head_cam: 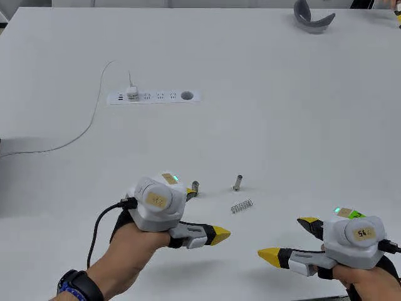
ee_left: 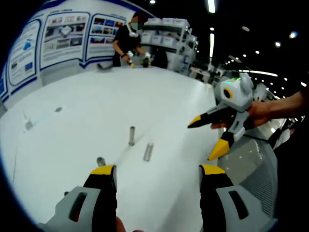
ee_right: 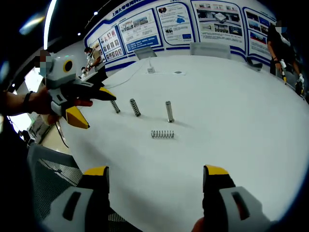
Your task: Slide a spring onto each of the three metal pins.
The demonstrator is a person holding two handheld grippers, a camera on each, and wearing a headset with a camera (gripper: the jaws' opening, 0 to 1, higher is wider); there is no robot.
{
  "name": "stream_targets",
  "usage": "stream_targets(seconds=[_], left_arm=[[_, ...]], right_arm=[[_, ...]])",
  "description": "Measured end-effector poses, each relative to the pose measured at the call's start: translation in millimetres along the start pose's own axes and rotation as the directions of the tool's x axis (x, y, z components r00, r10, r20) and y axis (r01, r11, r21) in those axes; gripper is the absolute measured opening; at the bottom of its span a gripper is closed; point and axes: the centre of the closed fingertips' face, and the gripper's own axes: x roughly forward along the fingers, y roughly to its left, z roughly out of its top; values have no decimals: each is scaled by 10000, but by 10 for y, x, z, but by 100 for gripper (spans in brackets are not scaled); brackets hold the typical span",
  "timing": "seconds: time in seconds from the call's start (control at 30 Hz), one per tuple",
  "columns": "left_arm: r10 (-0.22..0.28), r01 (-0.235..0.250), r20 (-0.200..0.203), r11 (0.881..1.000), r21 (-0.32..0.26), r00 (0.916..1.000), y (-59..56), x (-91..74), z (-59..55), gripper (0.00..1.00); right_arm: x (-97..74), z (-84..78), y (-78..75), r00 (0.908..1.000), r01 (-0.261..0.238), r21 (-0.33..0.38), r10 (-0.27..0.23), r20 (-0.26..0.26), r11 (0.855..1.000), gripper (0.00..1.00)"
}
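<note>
Bright ceiling strip lights (ee_left: 211,6) wash the white table (head_cam: 282,125) evenly, shadows soft; both gripper views bend strongly at their edges.

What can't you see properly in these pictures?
1. Head view: the left gripper hides the lower part of the pin beside its jaw.
2. Left gripper view: the small stub by the left jaw is too blurred to tell whether a spring is on it.
3. Head view: the grey curved thing is cut off by the top edge.
</note>
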Motion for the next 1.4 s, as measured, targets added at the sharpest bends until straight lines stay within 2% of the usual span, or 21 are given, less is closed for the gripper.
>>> stream_targets(seconds=[0.53, 0.87, 1.13, 1.3, 1.4], left_arm=[[-296, 297, -138, 9995, 64, 9995, -84, 230, 12, 70], [-420, 423, -377, 9991, 62, 9984, -100, 415, -29, 68], [-203, 187, -686, 9995, -239, 9974, 24, 614, -176, 66], [-128, 104, -816, 9995, -295, 9966, 79, 696, -235, 61], [-21, 0, -788, 9996, -265, 9969, 110, 717, -234, 57]], right_arm=[[-17, -25, 2, 10000, -49, 33, 49, 5, 10000, 81], [-17, -40, 21, 9999, -118, -51, 117, -57, 9999, 82], [-40, -42, 14, 9999, -134, -57, 134, -50, 9999, 82], [-54, -59, 6, 9999, -137, 8, 137, -44, 9999, 82], [-58, -73, 12, 9999, -145, 33, 145, -72, 9999, 82]])
